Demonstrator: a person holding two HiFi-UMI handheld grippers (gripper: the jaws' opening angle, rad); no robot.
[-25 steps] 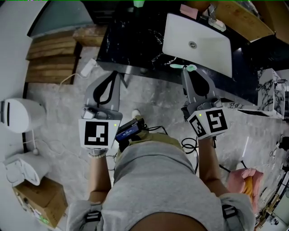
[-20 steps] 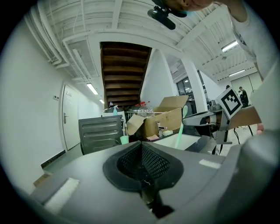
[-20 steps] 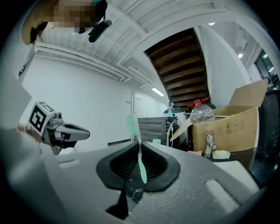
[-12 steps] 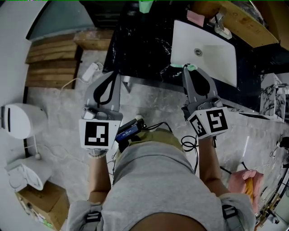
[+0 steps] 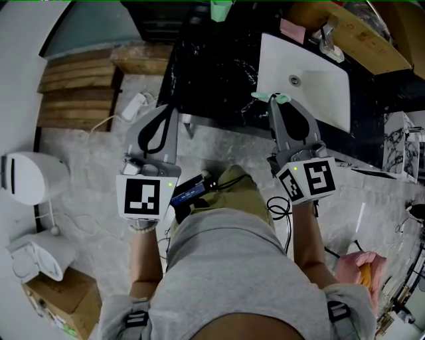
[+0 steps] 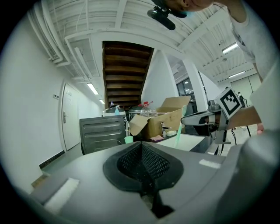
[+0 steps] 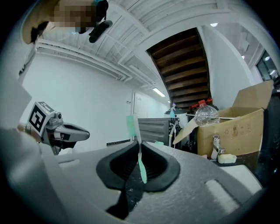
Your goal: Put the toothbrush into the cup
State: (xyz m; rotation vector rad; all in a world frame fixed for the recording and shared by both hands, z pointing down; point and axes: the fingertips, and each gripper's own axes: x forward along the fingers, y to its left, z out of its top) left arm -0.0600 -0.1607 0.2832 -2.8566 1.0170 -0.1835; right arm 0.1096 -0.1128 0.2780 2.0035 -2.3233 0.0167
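A mint-green toothbrush [image 5: 277, 99] lies crosswise in the tips of my right gripper [image 5: 272, 104], which is shut on it at the front edge of the black counter, beside the white sink [image 5: 312, 89]. In the right gripper view the toothbrush [image 7: 140, 166] stands upright between the pads, bristle head on top. The green cup [image 5: 221, 8] stands at the back of the counter, and the left gripper view shows this cup [image 6: 128, 139] small and far ahead. My left gripper [image 5: 174, 108] hovers level over the floor before the counter, shut with nothing in it [image 6: 141, 145].
The black marble counter [image 5: 212, 73] carries a tap [image 5: 327, 33] and a pink soap [image 5: 292, 30] behind the sink. Wooden steps [image 5: 76, 83] and a white power strip [image 5: 136, 103] lie to the left. A cardboard box [image 7: 232, 127] with a plastic bottle stands behind.
The counter and sink have drawn closer to both grippers in the head view. The toothbrush stays gripped in the right gripper, now at the counter's edge by the sink.
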